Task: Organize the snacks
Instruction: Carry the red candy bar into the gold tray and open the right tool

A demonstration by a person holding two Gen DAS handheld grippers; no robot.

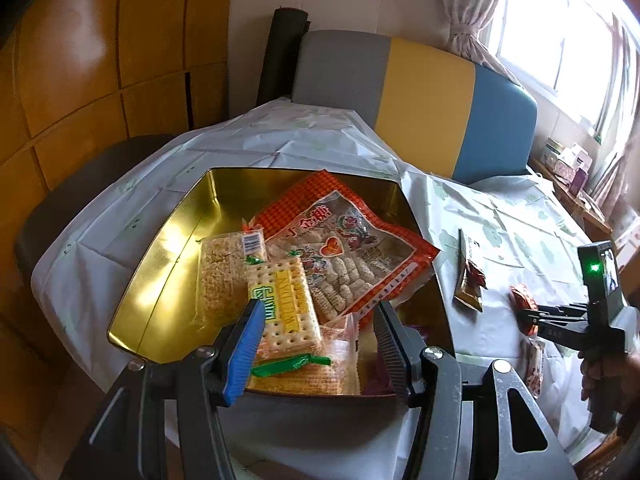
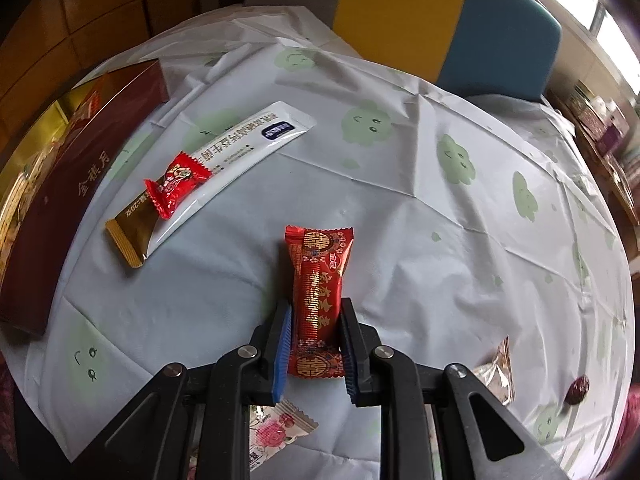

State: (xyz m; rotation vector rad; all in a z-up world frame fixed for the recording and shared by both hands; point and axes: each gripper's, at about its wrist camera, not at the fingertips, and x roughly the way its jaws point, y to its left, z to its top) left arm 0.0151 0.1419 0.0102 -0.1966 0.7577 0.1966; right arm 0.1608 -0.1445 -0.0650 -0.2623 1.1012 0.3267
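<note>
Clamping red snack packet [image 2: 319,300] in right hand-held gripper [image 2: 316,344] | left hand-held gripper [image 1: 316,344] apart, empty, above gold tin [image 1: 160,264]

Your left gripper [image 1: 318,322] fills the bottom of the frame, jaws apart with nothing between them, over the gold tin [image 1: 168,248] at centre. In the tin lie an orange bag [image 1: 340,232], a cracker pack [image 1: 286,304] and a rice bar [image 1: 218,276]. At the right edge your right gripper [image 1: 530,318] pinches a red sweet [image 1: 524,304] above the white tablecloth [image 1: 500,216], near a long sachet [image 1: 468,276]
</note>
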